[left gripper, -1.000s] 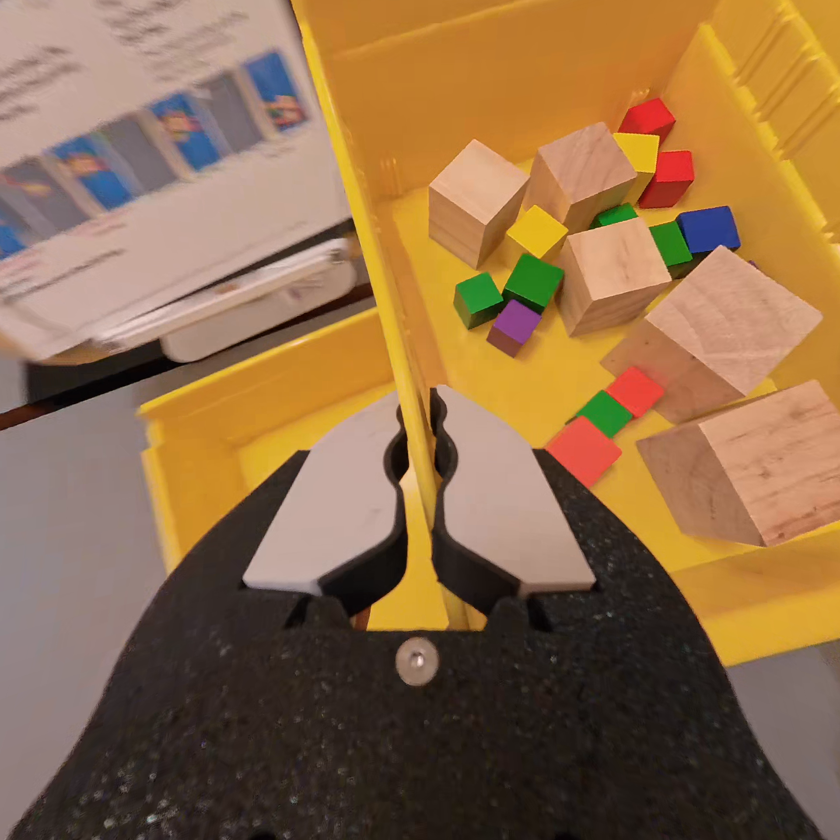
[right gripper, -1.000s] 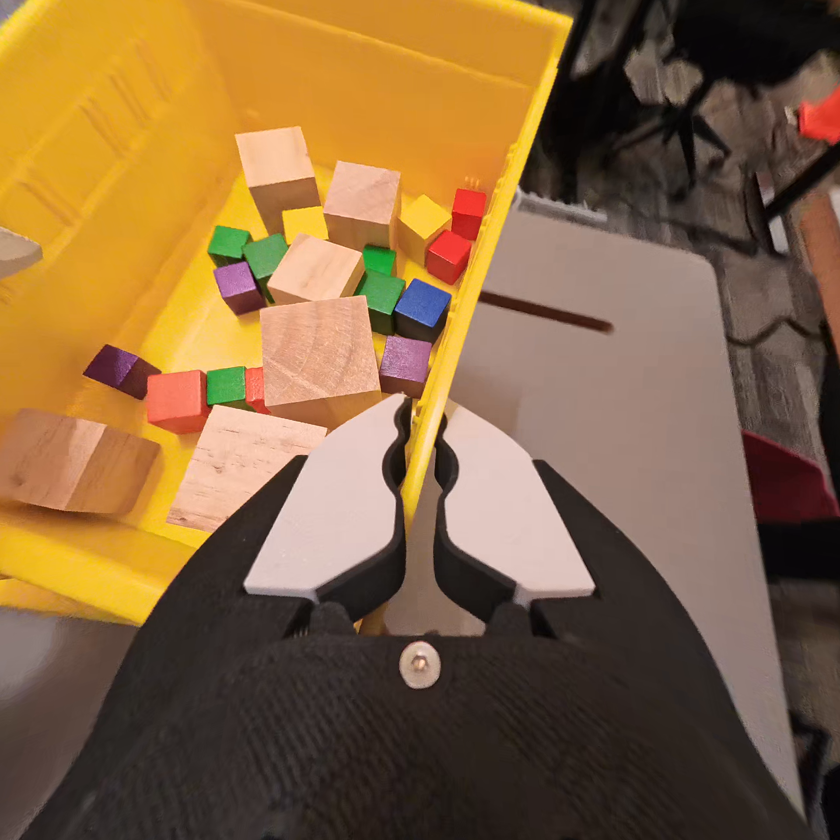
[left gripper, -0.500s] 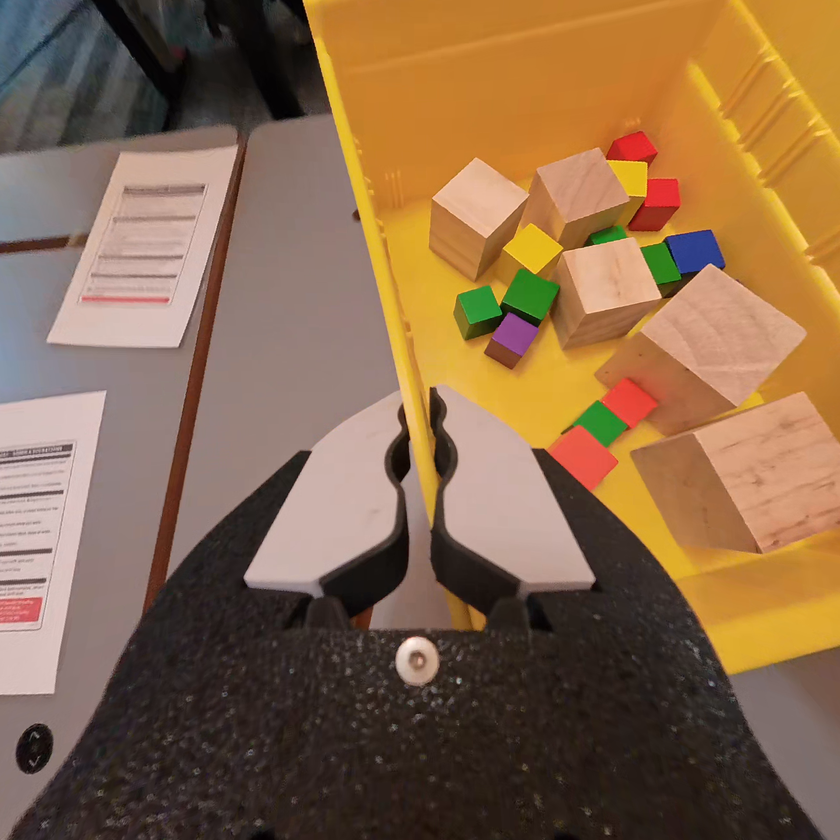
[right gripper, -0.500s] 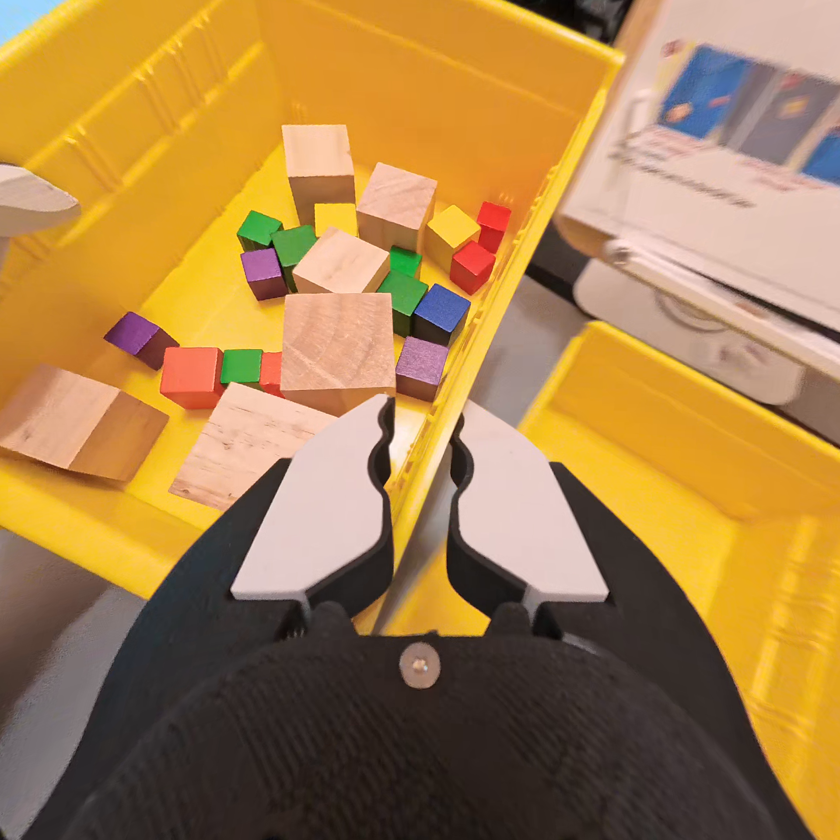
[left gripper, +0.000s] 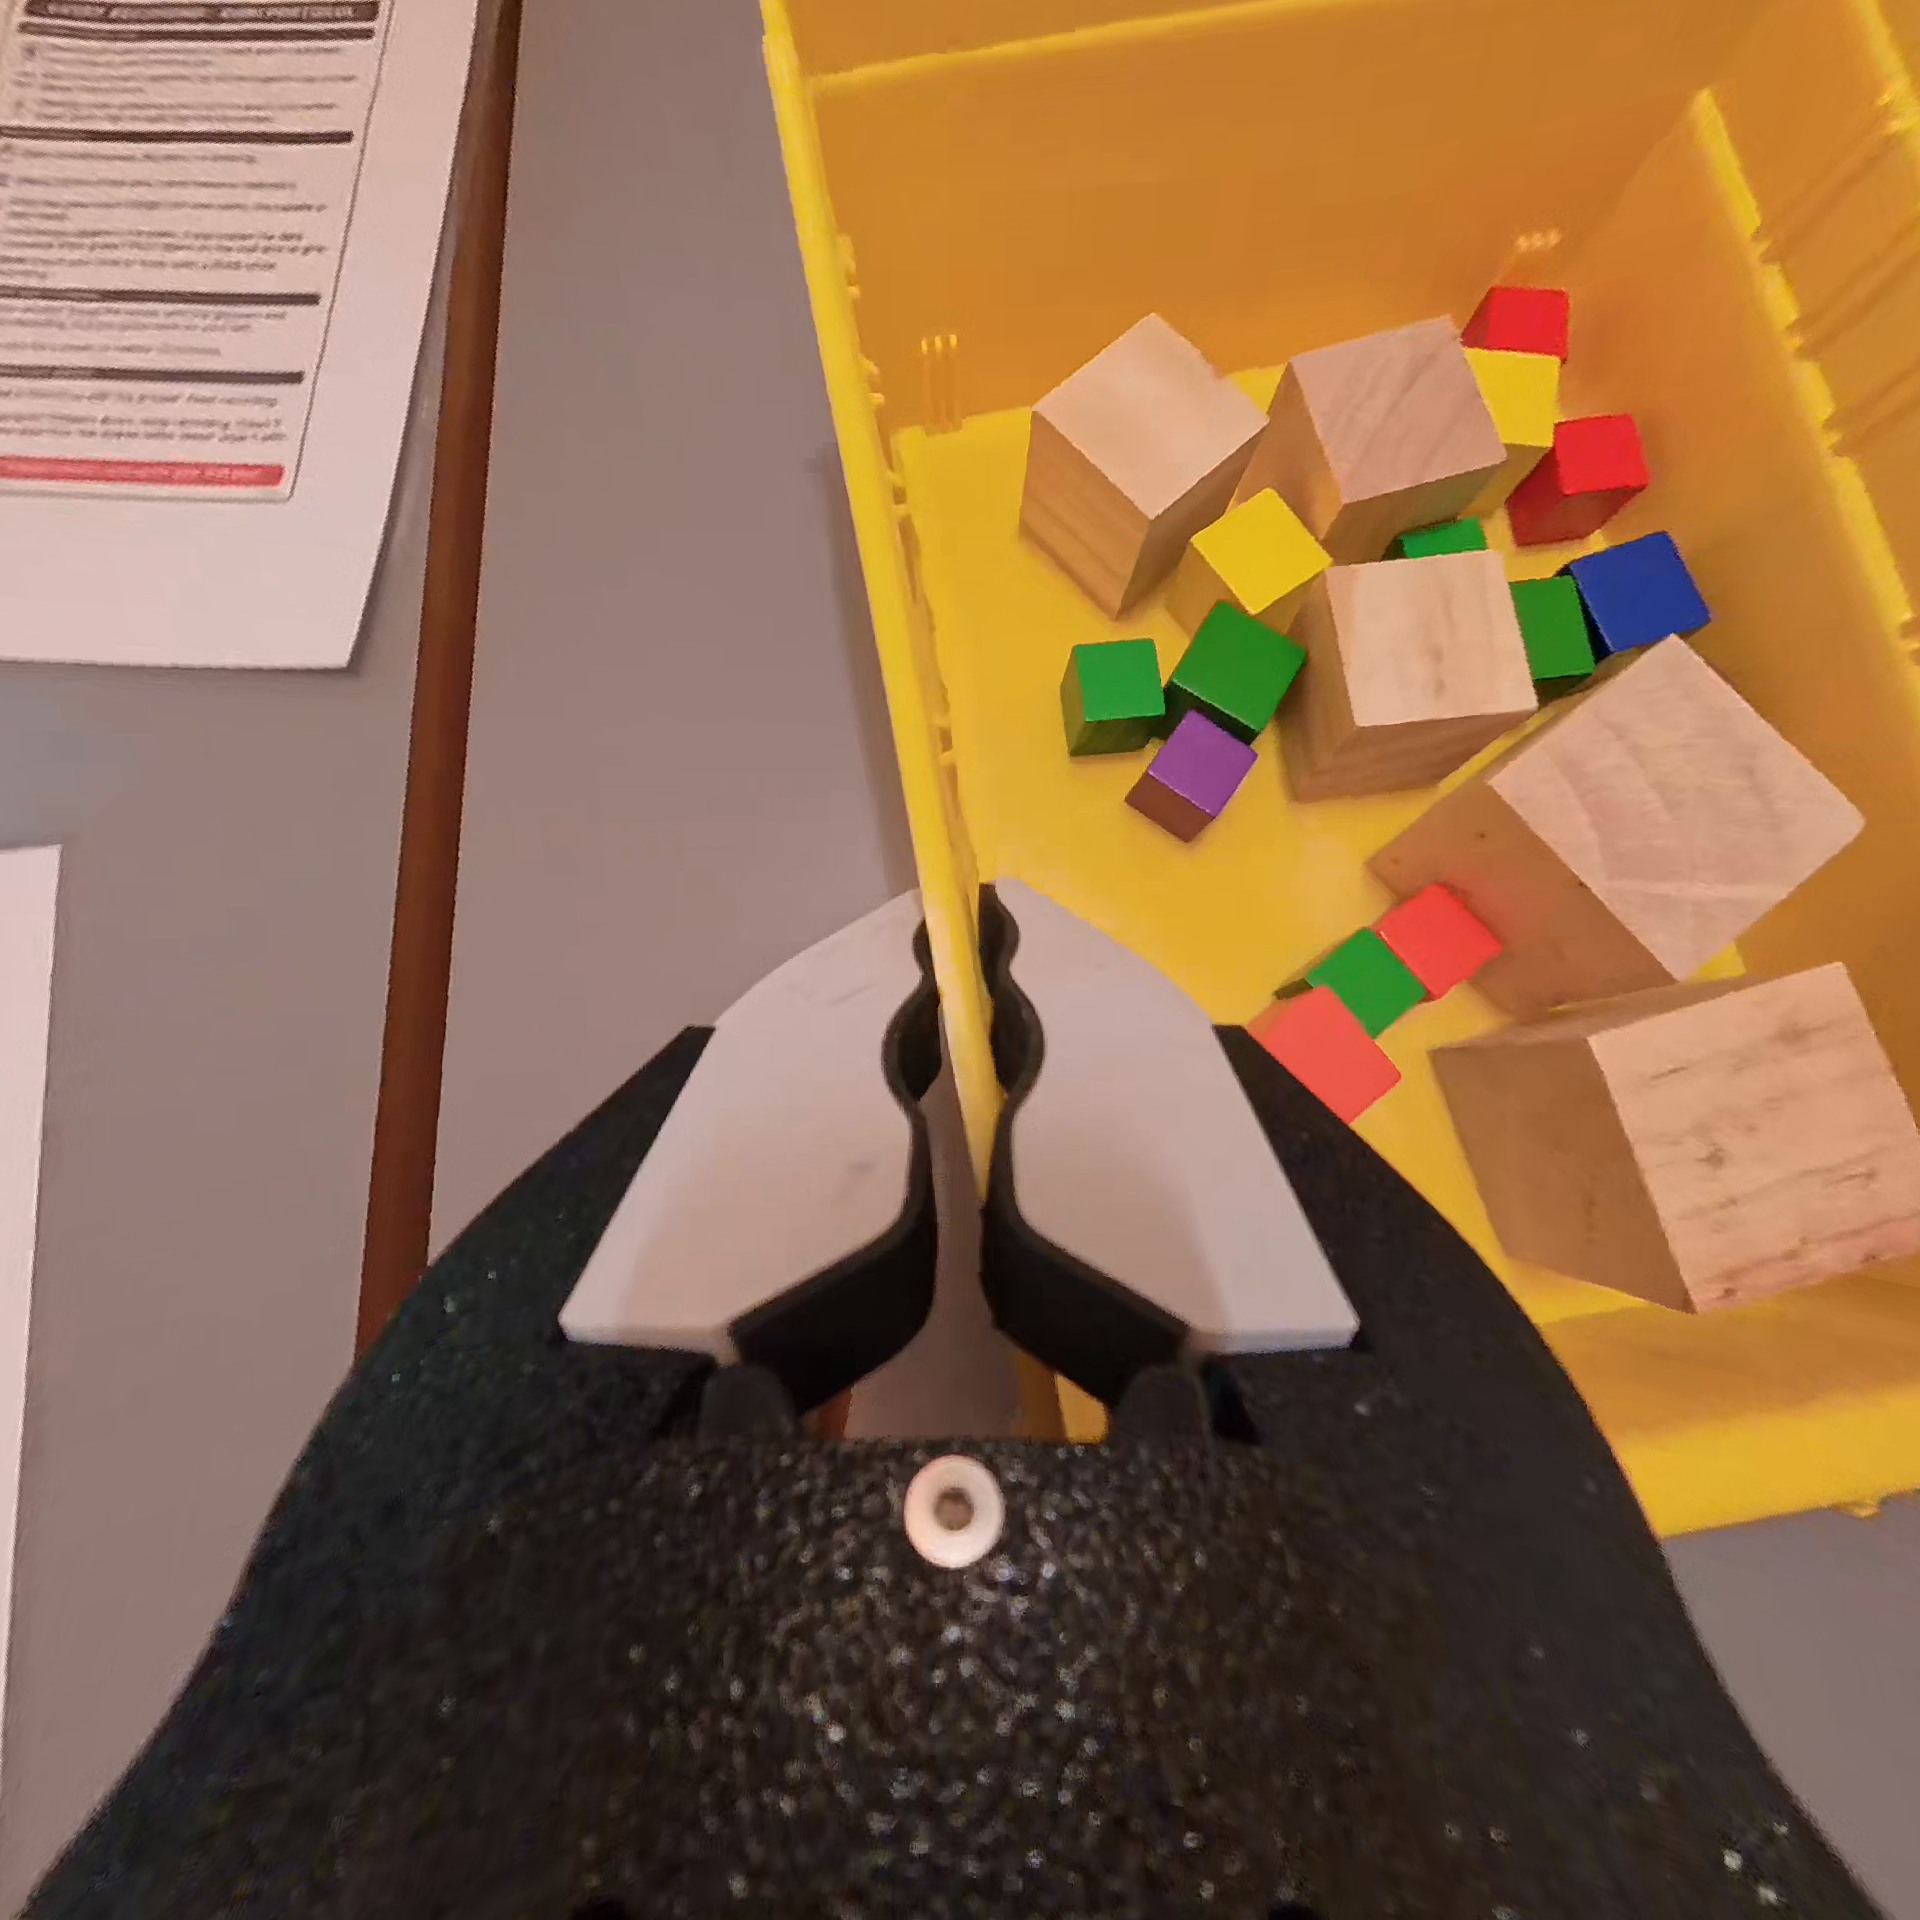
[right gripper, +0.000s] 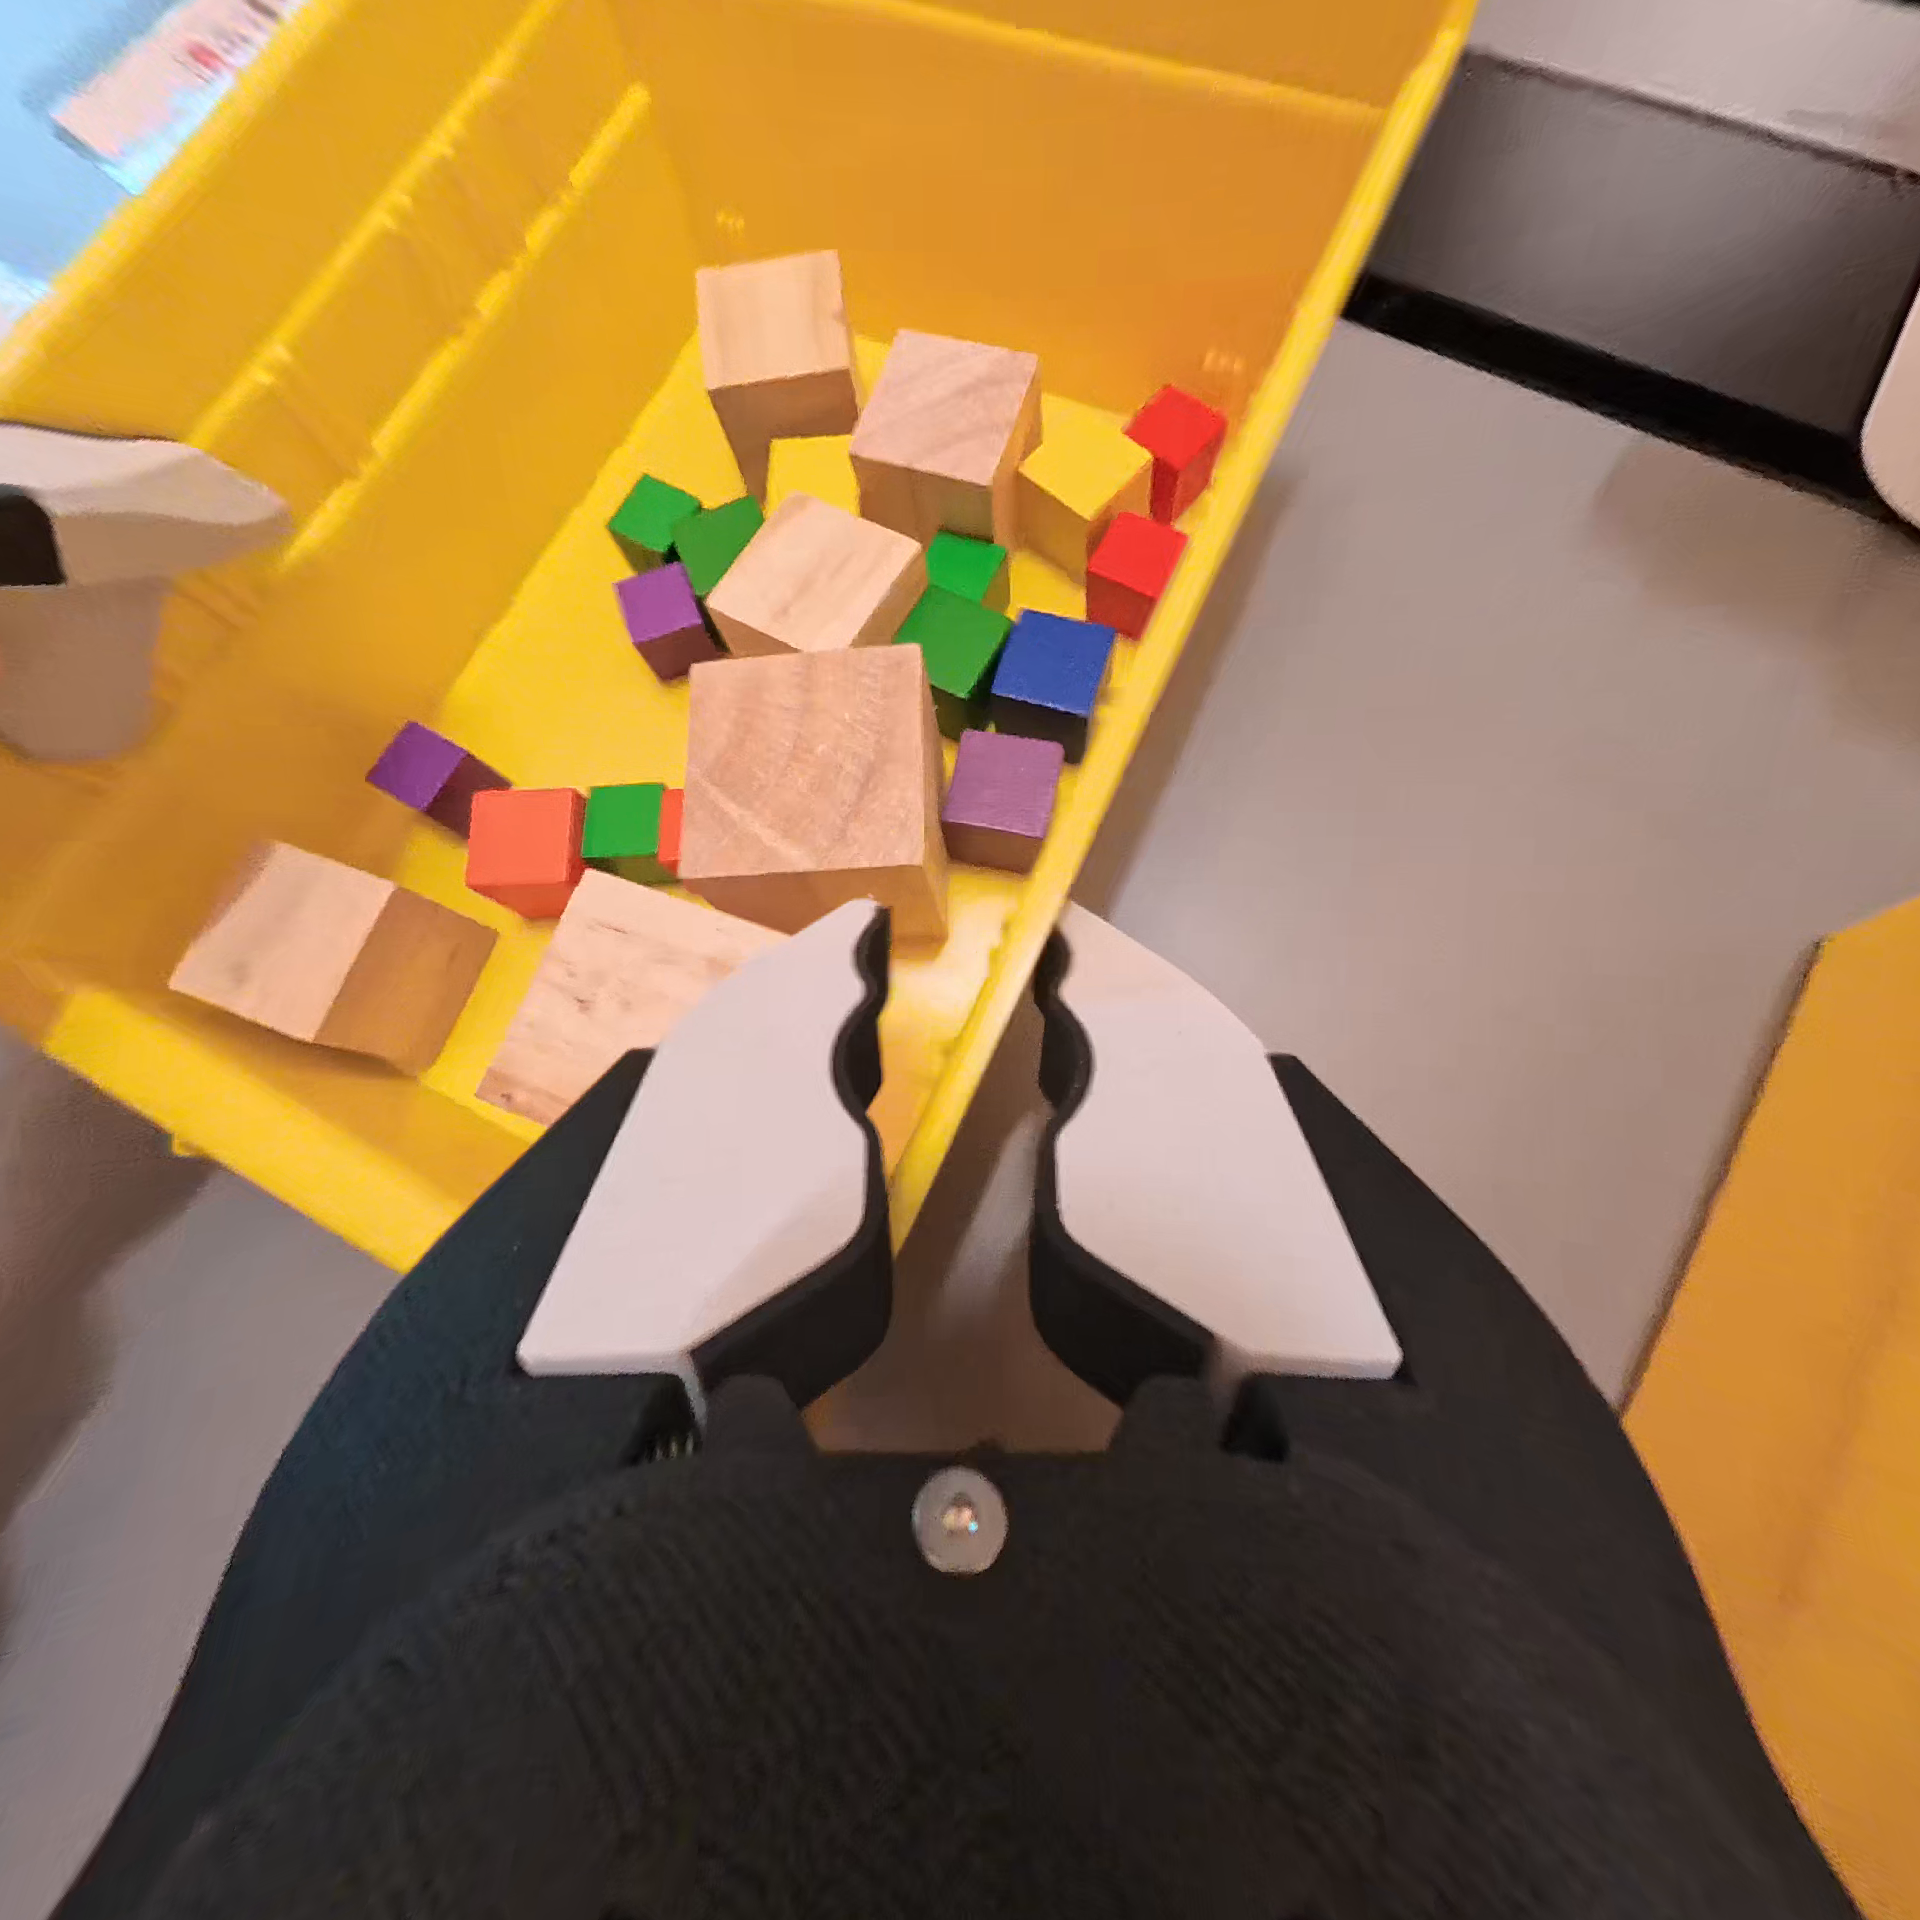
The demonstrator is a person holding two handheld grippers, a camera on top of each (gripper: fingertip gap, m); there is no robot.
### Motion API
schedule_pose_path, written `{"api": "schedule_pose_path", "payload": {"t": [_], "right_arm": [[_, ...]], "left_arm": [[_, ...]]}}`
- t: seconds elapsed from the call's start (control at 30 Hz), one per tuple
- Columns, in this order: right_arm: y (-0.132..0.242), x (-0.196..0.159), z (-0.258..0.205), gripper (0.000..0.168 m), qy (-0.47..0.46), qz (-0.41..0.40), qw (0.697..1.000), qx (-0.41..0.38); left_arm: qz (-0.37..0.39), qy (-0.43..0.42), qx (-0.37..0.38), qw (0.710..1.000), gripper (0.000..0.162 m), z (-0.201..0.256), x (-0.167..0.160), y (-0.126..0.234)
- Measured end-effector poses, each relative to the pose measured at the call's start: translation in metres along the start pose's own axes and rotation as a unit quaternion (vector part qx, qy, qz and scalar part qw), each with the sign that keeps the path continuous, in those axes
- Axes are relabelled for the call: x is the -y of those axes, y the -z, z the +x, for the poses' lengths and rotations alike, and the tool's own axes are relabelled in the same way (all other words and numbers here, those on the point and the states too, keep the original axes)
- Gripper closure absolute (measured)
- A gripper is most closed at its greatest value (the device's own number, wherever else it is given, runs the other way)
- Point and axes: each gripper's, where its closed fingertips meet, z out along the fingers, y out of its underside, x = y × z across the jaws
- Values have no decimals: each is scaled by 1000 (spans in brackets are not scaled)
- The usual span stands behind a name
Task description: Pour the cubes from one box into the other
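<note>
We've got the left gripper [left gripper: 954,935] clamped on the left side wall of the yellow box [left gripper: 1195,177]. Its grey fingers [left gripper: 790,1122] pinch the thin plastic edge from both sides, one inside the box and one outside over the grey desk [left gripper: 644,520].

The right gripper [right gripper: 966,925] sits at the opposite wall of the same box, but there the fingers [right gripper: 727,1143] are parted. The wall edge runs up through the gap between them with daylight on both sides, so we'd call it let go rather than gripping.

All the cubes are inside this box, none of them out on the desk. There are several big plain wooden cubes [right gripper: 810,769] plus a scatter of small painted ones. A blue cube [right gripper: 1049,665] sits near the right wall, with a purple cube [right gripper: 1003,795] just in front of it. Two red cubes [right gripper: 1138,566] sit up against that same wall. An orange cube [right gripper: 525,842] touches a green cube [right gripper: 623,821] closer to the front lip. In the left wrist view, a yellow cube [left gripper: 1257,545] is wedged between the wooden ones.

The other yellow box [right gripper: 1818,1351] only peeks in at the right edge of the right wrist view, standing on the desk beside the first box and apart from it. We can't see its inside from here.

Off to the left there's a printed sheet [left gripper: 197,312] lying flat on the desk, past a dark brown seam [left gripper: 436,727].
</note>
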Motion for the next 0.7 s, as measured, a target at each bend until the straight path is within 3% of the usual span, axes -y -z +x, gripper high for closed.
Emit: {"api": "schedule_pose_path", "payload": {"t": [0.13, 0.2, 0.27, 0.37, 0.47, 0.53, 0.63, 0.7], "right_arm": [[15, 10, -5, 125, 16, 14, 999, 44], [53, 27, 3, 139, 54, 46, 997, 43], [97, 41, 36, 135, 135, 75, 988, -18], [164, 48, 130, 123, 158, 111, 970, -148], [207, 10, 240, 111, 53, 84, 967, -233], [212, -27, 291, 98, -27, 51, 969, -239], [192, -69, 310, 86, -83, 18, 979, -184], [173, -81, 294, 86, -101, 10, 989, -111]], "left_arm": [[13, 2, -38, 999, 159, 0, 15, -20], [26, -7, -42, 999, 158, 1, 20, -24], [46, -39, -20, 998, 150, -2, 25, -23], [76, -98, 73, 990, 117, -16, 34, -8], [94, -150, 140, 974, 115, -15, 39, 18], [105, -162, 171, 966, 115, -12, 40, 35], [89, -116, 182, 972, 113, -5, 34, 52], [100, -73, 143, 982, 113, 14, 32, 55]]}}
